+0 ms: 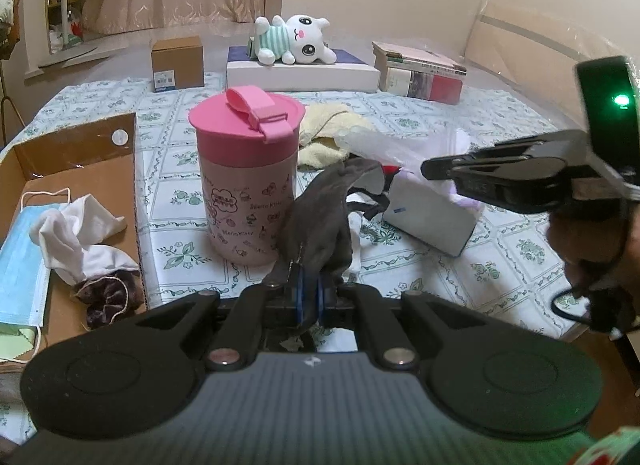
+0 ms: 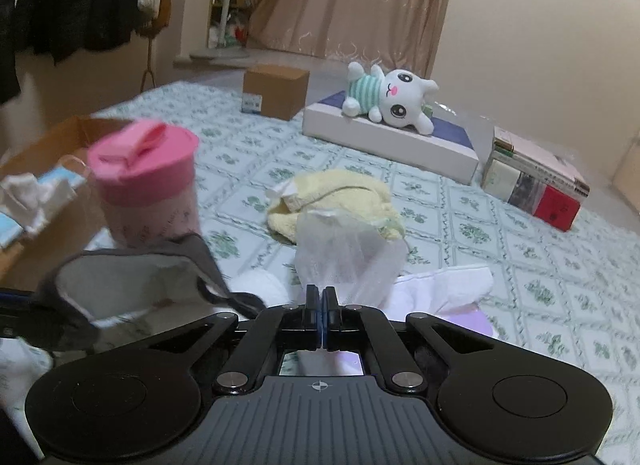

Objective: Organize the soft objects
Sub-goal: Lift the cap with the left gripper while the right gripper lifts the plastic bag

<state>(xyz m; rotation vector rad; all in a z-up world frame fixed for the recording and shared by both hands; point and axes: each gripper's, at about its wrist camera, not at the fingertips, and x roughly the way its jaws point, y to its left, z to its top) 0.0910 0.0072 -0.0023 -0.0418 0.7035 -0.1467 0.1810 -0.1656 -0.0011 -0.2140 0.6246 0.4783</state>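
Observation:
My left gripper point(image 1: 310, 281) is shut on a dark grey face mask point(image 1: 320, 217), which stands up from its blue pads beside a pink lidded cup point(image 1: 244, 181). In the right wrist view the same grey mask point(image 2: 120, 277) hangs at the lower left. My right gripper point(image 2: 322, 297) is shut, pinching the bottom of a thin white tissue point(image 2: 348, 253) that rises from a tissue pack point(image 2: 444, 289). In the left wrist view the right gripper point(image 1: 428, 169) sits above that tissue pack point(image 1: 432, 221). A yellow towel point(image 2: 336, 201) lies crumpled behind the tissue.
An open cardboard box point(image 1: 80, 153) at the left holds a blue face mask point(image 1: 20, 257), a white cloth point(image 1: 76, 237) and a dark scrunchie point(image 1: 108, 297). At the back are a plush toy point(image 1: 296, 39) on a flat white box point(image 1: 300, 75), stacked books point(image 1: 420, 73) and a small carton point(image 1: 178, 61).

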